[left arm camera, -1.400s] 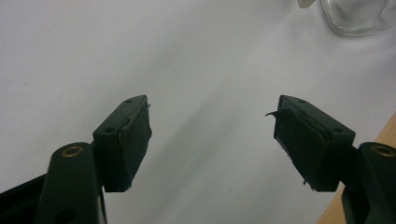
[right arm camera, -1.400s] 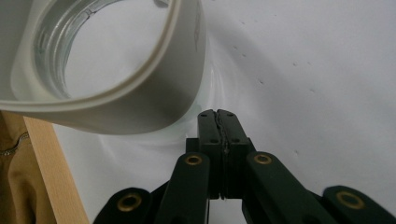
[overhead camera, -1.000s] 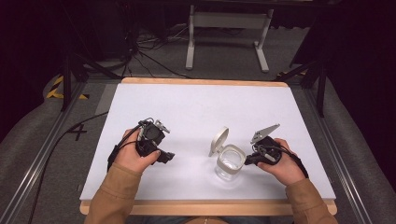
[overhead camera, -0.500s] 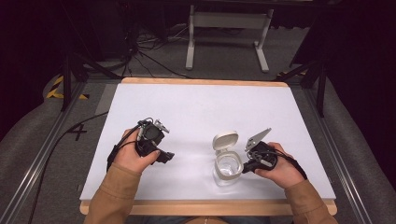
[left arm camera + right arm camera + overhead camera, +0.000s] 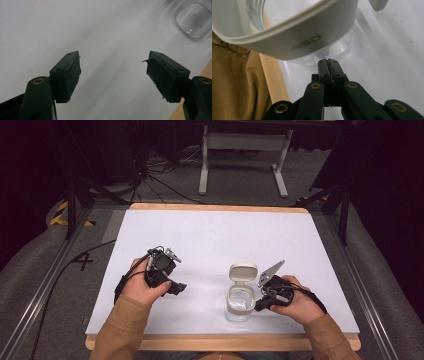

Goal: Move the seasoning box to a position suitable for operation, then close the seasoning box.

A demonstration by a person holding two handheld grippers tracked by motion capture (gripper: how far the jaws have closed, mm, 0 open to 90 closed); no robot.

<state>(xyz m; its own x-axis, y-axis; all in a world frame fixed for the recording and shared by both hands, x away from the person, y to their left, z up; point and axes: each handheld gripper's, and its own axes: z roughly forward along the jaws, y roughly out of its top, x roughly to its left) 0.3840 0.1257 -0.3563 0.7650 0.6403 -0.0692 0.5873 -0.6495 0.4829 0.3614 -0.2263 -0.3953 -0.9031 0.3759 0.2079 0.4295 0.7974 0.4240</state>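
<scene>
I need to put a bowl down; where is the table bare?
The far half of the table is bare. It's crowded near the front edge: left gripper, glass jar and right gripper.

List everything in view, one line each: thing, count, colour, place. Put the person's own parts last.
Table: one, white top with a light wood edge, centre of the high view.
Glass jar: one, clear with a white rim, near edge of the table, right of centre.
Jar lid: one, white, hinged open, standing up at the jar's far side.
Metal stand: one, grey, on the floor beyond the table.
Cables: several, black, on the floor at far left.
Left gripper: one, black, jaws wide apart above the tabletop.
Right gripper: one, black, jaws together, tips at the jar's side.
</scene>
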